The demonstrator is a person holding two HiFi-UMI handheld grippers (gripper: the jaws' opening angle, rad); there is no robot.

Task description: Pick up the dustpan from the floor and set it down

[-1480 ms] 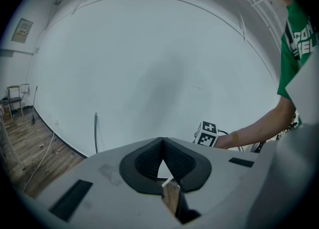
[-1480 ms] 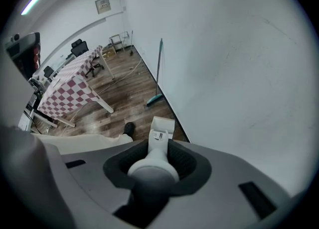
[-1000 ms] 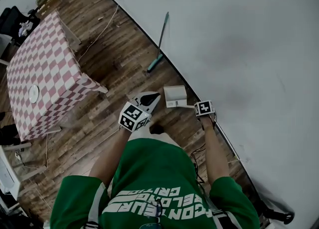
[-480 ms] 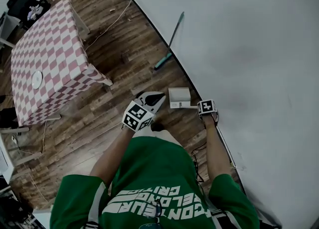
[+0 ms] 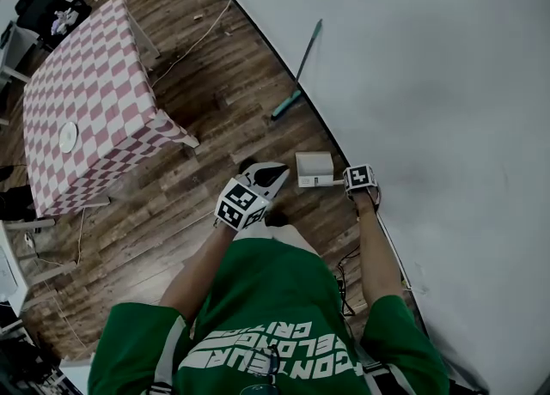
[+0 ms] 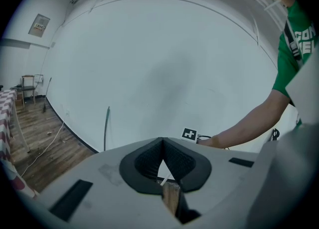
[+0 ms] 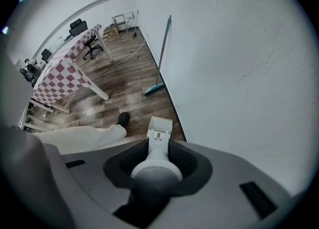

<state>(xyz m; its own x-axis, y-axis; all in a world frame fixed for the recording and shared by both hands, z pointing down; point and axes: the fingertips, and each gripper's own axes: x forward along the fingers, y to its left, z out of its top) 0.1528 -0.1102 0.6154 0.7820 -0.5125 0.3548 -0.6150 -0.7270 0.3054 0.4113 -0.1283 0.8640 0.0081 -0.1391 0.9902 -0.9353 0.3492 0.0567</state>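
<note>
Your right gripper (image 5: 361, 182) points straight down and it is grasping the dustpan (image 5: 314, 168) by the handle (image 7: 157, 156). In the right gripper view the white round handle sits between the two dark pads and both pads press on it. The pan part is below the jaws, low over the wooden floor (image 5: 206, 118) and just beside the line where the floor meets the white wall (image 5: 430, 84). I cannot tell if the pan touches the floor or hangs a little above it.

Your left gripper (image 6: 162, 143) is clenched. In the left gripper view the tips of its pads meet and nothing is between them. In the head view it is near the dustpan, on the side away from the wall, and it does not touch it.

Your dark shoe (image 7: 123, 119) stands on the floor near the pan. Further along the wall a broom (image 5: 298, 71) with a green handle leans on the wall, its head on the floor, well apart from the dustpan. On the other side of the room there is a table (image 5: 86, 101) with a red and white checked cloth, and a small white plate (image 5: 68, 136) lies on it
</note>
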